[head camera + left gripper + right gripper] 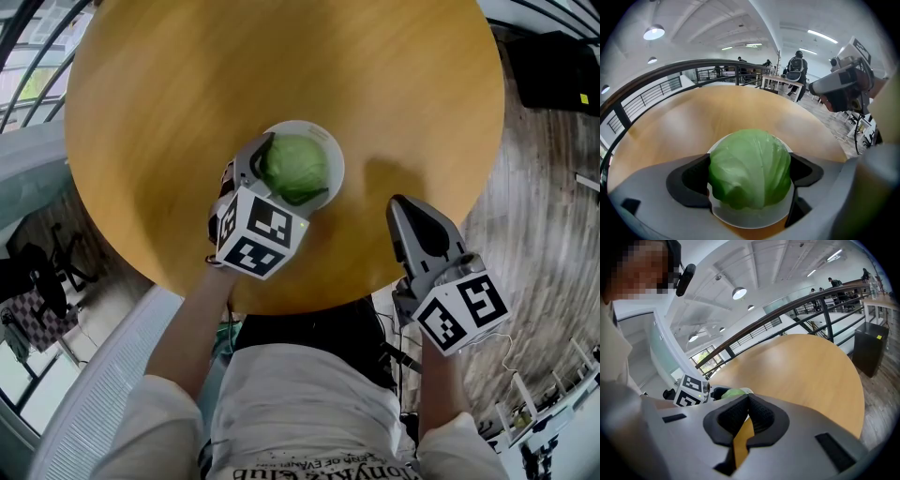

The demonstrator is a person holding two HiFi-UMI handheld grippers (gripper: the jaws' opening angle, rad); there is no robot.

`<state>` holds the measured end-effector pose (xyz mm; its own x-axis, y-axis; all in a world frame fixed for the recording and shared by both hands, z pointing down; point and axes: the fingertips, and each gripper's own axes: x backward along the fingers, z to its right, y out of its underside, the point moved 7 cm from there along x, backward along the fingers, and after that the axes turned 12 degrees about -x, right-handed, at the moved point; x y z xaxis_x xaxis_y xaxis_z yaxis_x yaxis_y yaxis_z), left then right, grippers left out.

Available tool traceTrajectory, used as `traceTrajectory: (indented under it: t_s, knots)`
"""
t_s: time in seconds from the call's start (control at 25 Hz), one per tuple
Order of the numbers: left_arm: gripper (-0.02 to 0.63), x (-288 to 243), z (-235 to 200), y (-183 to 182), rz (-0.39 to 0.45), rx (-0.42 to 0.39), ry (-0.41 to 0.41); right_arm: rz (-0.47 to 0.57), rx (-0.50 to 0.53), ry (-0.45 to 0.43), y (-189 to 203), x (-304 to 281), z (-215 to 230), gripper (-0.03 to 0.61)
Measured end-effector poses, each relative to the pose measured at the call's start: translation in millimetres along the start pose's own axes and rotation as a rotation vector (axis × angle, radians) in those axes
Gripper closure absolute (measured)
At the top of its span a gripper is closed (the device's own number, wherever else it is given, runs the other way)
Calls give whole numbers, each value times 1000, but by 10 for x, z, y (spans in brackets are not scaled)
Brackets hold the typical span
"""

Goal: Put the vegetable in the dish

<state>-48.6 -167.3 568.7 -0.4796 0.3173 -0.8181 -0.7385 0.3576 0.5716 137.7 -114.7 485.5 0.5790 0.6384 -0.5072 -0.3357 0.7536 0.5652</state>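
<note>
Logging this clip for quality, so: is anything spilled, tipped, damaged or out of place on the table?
Nothing stands out. The round green cabbage sits inside the white dish, which stands level on the round wooden table. The left gripper has its jaws clasped on the cabbage, and the right gripper is shut and empty.

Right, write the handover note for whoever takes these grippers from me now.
Left gripper: jaws shut on the cabbage, one on each side.
Right gripper: jaws together, nothing between them, at the near edge of the round wooden table, apart from the dish.
Cabbage: inside the rim of the white dish; whether it rests on the bottom cannot be told.
Done: cabbage is at the dish.
Left: probably settle it, open the left jaws, draw back.
</note>
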Motion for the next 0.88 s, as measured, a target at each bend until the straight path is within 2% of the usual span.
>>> traceTrajectory:
  t_s: [0.2, 0.48, 0.72, 0.88]
  knots:
    - [110, -10, -1, -12, -11, -5, 21, -7, -2, 2, 15, -6, -22, 561]
    - [110, 12, -15, -2, 7, 1, 12, -1, -3, 4, 3, 15, -57, 562]
    - [110, 130, -33, -56, 58, 26, -31, 1, 10, 11, 18, 96, -53, 562]
    - [110, 412, -35, -78, 87, 53, -70, 7, 36, 2, 9, 194, -162, 561]
